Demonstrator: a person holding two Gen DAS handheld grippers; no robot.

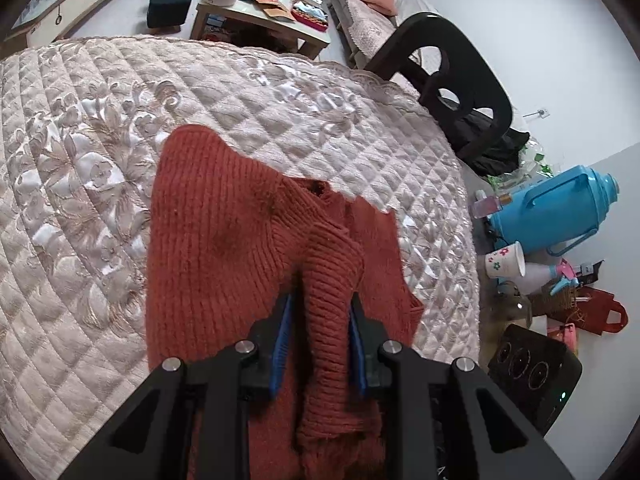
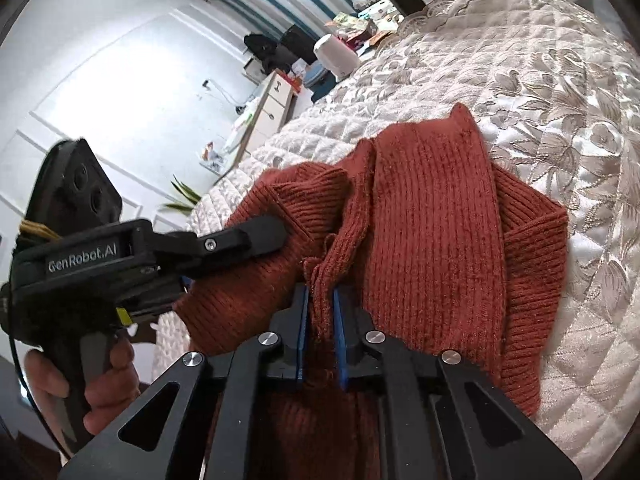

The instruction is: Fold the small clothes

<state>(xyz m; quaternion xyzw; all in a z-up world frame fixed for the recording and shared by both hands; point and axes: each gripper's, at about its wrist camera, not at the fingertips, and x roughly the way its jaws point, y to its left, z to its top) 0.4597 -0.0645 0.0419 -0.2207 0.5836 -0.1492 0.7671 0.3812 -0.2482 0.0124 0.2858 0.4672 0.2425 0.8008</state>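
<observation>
A small rust-red knit sweater point(image 1: 224, 236) lies partly folded on a quilted beige cover point(image 1: 80, 168). My left gripper point(image 1: 322, 304) is shut on a bunched fold of the sweater, held just above the rest of it. My right gripper point(image 2: 320, 300) is shut on a thin ridge of the same sweater point(image 2: 432, 216). The left gripper point(image 2: 224, 242) also shows in the right wrist view, its fingers pressed into the sweater's left edge, with a hand on its handle.
A dark wooden chair point(image 1: 452, 80) stands past the cover's far right edge. A blue thermos point(image 1: 560, 208), a flowered cup point(image 1: 504, 262), bags and a black speaker point(image 1: 532, 368) crowd the floor at right. A low table point(image 1: 260, 12) with clutter stands behind.
</observation>
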